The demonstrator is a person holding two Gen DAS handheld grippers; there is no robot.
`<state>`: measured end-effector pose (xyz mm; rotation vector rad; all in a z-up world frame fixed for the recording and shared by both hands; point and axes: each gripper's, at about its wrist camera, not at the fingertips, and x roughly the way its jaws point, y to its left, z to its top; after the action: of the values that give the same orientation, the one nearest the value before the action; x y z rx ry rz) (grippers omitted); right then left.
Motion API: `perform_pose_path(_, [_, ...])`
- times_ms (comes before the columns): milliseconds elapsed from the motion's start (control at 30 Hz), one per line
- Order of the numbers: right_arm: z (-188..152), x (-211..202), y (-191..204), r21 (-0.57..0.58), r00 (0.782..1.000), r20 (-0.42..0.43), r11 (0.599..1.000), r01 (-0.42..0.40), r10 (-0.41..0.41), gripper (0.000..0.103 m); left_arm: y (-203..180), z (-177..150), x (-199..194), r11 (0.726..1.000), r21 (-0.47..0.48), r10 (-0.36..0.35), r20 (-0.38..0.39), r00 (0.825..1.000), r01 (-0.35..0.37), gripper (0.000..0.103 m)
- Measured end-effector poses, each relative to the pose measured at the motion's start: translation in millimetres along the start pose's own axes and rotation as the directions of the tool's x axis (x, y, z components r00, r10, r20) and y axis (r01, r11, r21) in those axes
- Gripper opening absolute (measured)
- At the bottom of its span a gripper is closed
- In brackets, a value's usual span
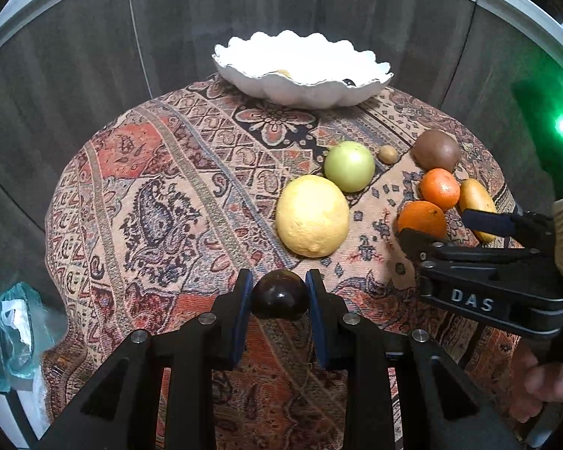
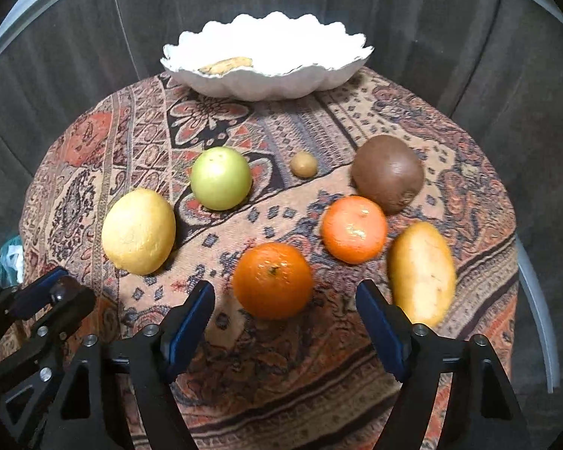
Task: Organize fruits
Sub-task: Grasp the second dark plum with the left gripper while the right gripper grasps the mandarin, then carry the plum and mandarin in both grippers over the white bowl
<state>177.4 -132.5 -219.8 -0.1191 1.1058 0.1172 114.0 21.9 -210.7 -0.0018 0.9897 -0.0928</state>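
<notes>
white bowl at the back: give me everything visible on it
The white scallop-edged bowl looks ceramic, wide and shallow, with a wavy rim and ribbed outer wall. It stands upright at the far edge of the patterned tablecloth, apart from the loose fruit. Inside, a yellowish piece and a dark round item show.

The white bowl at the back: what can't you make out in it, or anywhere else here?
- White bowl, both views: its rim hides most of the inside; only a yellowish scrap and a dark round bit show.
- Elongated yellow fruit, left wrist view: its near end is hidden behind the right gripper.
- Bluish plastic, left wrist view: blurred and cut off at the edge.
</notes>
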Motion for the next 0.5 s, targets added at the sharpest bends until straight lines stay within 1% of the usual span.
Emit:
perform_pose_path(67, [1,5,2,0.000,1.000,-0.010,1.000,-0.001,0.001,0.076,2,1,1,1.000,-0.004,-0.001,0.001,1.000,0.001,0.029])
perform_pose_path(133, [2,10,4,-0.010,1.000,-0.018,1.000,0.002,-0.002,0.072,3,0,1,1.000,-0.005,0.000,0.000,1.000,0.000,0.029])
perform_pose_path(300, [3,23,3,0.002,0.999,-0.053,1.000,-0.002,0.002,0.050,4,0,1,1.000,-0.007,0.000,-0.002,1.000,0.000,0.029])
perform_pose_path(500, [1,20,4,0.000,0.999,-0.036,1.000,-0.006,0.006,0.048,4,1,3,1.000,-0.012,-0.002,-0.006,1.000,0.002,0.029])
